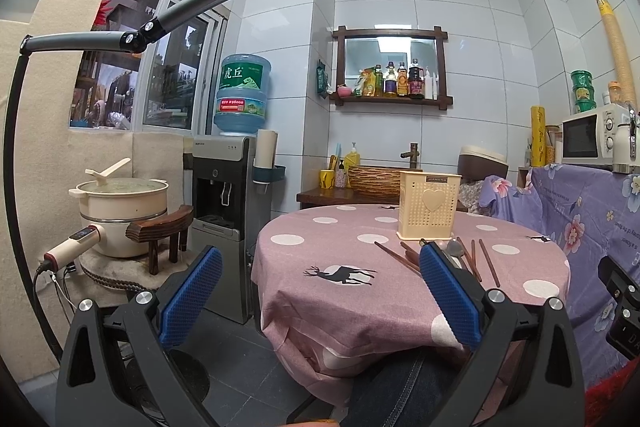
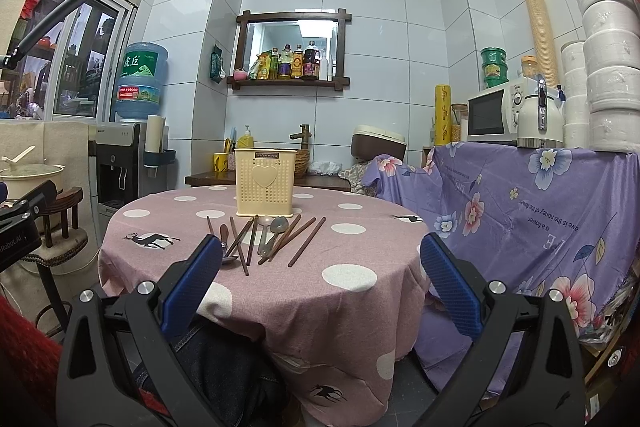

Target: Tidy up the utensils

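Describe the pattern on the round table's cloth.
The tablecloth is pink with white dots and black deer, clearest from the right wrist view.

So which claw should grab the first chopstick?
Probably the right claw: it is open and faces the chopsticks and spoons head-on. The left claw, also open, points left of them, toward the table edge.

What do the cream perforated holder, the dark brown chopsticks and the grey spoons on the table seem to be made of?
The cream perforated holder looks like moulded plastic: matte, with regular small holes and a raised heart. The dark brown chopsticks look like wood, dull and without shine, though plastic cannot be excluded. The grey spoons seem to be metal, probably stainless steel, because their bowls reflect light.
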A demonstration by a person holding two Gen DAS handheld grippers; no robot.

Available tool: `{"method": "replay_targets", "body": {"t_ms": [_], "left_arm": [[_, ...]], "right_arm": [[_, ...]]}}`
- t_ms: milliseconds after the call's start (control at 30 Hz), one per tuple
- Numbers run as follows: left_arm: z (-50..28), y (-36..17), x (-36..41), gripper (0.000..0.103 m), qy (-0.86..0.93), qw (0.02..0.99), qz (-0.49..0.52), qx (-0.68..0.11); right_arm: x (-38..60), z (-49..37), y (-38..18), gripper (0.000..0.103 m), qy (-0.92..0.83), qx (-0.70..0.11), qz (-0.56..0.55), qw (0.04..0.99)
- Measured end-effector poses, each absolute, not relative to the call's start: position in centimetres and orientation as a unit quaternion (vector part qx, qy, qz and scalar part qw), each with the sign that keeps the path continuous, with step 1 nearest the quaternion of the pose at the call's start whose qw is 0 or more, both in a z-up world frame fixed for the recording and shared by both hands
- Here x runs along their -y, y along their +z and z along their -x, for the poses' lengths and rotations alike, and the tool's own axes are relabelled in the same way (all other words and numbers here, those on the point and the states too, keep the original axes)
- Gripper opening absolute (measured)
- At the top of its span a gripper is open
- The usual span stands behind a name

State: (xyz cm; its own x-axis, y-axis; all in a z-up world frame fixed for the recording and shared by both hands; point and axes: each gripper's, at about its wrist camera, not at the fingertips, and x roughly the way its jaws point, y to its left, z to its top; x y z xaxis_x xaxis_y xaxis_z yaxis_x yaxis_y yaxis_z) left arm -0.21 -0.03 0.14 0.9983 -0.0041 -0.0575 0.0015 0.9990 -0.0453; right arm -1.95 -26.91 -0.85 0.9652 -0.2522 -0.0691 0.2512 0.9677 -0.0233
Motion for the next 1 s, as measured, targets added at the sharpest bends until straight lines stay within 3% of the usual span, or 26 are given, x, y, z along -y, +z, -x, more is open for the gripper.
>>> {"method": "replay_targets", "body": {"t_ms": [1000], "left_arm": [[-0.09, -0.26, 0.35, 0.098, -0.004, 0.999, 0.020, -0.032]], "right_arm": [[27.03, 1.89, -0.95, 0.098, -0.127, -0.037, 0.006, 0.991]]}}
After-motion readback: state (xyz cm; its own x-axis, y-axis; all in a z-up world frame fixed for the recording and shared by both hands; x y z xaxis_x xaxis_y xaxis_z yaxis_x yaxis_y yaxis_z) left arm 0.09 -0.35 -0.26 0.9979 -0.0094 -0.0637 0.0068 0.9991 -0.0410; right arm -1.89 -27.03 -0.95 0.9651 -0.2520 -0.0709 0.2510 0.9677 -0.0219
